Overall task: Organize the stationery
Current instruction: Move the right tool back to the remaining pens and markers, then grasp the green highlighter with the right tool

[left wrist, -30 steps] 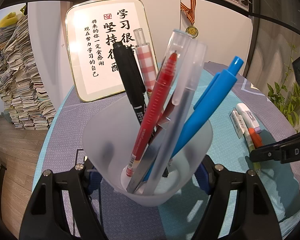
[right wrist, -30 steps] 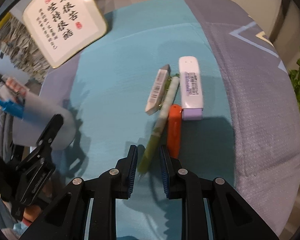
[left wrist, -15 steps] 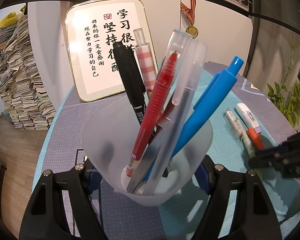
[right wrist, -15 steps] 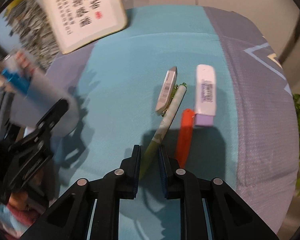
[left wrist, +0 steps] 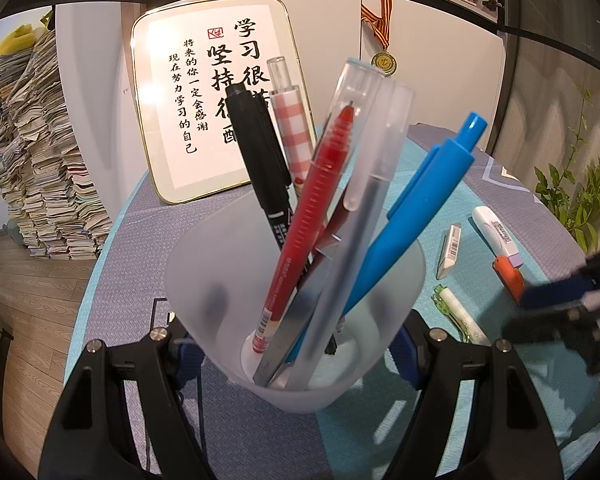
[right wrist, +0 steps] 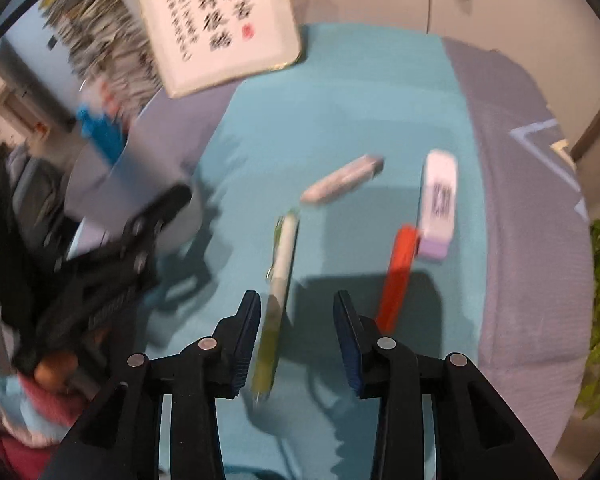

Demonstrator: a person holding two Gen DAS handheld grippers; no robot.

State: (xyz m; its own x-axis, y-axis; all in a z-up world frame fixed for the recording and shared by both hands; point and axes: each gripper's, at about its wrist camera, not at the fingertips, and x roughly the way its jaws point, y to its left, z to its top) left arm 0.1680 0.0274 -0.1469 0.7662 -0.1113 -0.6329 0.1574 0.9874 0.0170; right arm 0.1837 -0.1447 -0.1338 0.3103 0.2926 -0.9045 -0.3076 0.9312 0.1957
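Note:
My left gripper [left wrist: 296, 344] is shut on a frosted plastic pen cup [left wrist: 228, 280] that holds several pens, among them a red pen [left wrist: 312, 208] and a blue pen [left wrist: 416, 208]. My right gripper [right wrist: 296, 328] is open over the teal mat, with a pale green pen [right wrist: 280, 272] lying loose by its left finger. The green pen also shows in the left wrist view [left wrist: 460, 316]. An orange marker [right wrist: 398, 276], a white and lilac correction tape [right wrist: 440, 196] and a grey eraser [right wrist: 340, 180] lie beyond. The right wrist view is blurred.
A framed calligraphy board [left wrist: 216, 108] leans on the wall behind the round table [left wrist: 132, 264]. A medal [left wrist: 384, 62] hangs on the wall. Stacked books [left wrist: 32, 160] stand at the left. A green plant [left wrist: 576, 196] is at the right.
My right gripper was shut on the green pen; its jaws have now opened wide and the pen lies loose, shifted left away from the other items. The left gripper has not moved.

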